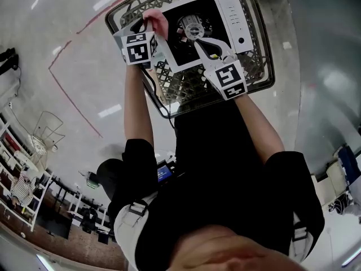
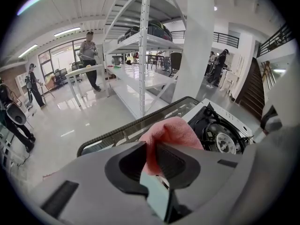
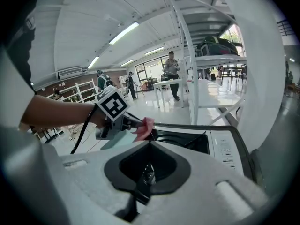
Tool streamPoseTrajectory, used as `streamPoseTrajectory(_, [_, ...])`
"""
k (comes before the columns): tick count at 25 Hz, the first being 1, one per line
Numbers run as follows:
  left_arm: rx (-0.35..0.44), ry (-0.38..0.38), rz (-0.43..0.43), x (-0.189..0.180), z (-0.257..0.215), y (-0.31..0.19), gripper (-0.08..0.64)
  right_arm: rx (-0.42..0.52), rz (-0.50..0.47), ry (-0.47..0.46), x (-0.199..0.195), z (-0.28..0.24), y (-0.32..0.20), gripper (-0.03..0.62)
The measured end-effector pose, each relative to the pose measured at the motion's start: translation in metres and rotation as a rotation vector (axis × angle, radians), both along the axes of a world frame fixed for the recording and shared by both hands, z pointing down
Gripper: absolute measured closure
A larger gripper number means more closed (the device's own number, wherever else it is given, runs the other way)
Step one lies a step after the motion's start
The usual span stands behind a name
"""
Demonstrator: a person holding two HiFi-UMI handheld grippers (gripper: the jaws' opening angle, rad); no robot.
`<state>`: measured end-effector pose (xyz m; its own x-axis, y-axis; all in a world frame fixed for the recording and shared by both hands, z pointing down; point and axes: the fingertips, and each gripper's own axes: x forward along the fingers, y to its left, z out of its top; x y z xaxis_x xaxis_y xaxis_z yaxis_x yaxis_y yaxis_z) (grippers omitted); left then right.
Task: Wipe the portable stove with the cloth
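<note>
The left gripper (image 2: 152,159) pinches the pink cloth (image 2: 171,130) at the left edge of the portable stove (image 1: 232,13), seemingly touching it. The right gripper (image 3: 147,173), jaws closed and empty, hovers beside the burner (image 1: 192,28).

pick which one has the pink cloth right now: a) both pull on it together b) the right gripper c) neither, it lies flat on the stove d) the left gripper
D: in the left gripper view the pink cloth is pinched between the jaws of the left gripper, while the right gripper is shut with nothing in it.
</note>
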<state>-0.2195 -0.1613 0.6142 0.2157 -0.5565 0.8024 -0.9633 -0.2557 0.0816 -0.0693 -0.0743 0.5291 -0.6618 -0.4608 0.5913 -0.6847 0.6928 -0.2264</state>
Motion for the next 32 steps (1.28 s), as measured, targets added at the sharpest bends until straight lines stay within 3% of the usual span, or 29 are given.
streamPoseTrajectory(6, [-0.001,0.02,0.096,0.016,-0.013,-0.006,0.497,-0.009,-0.007,-0.009,0.001,0.005,0.0,0.589])
streamPoseTrajectory(12, [-0.024,-0.114,0.332,0.035,-0.012,-0.01,0.497,-0.002,-0.025,-0.01,0.006,0.006,0.004,0.589])
streamPoseTrajectory(16, [-0.036,-0.129,0.421,0.054,-0.016,-0.015,0.497,-0.006,-0.015,-0.032,0.007,0.004,0.007,0.589])
streamPoseTrajectory(27, [-0.12,-0.172,0.585,0.109,-0.01,-0.004,0.497,-0.013,0.019,-0.084,0.026,-0.001,0.004,0.589])
streamPoseTrajectory(32, [-0.132,-0.203,0.577,0.121,-0.006,-0.005,0.497,-0.013,0.027,-0.109,0.037,0.001,-0.001,0.589])
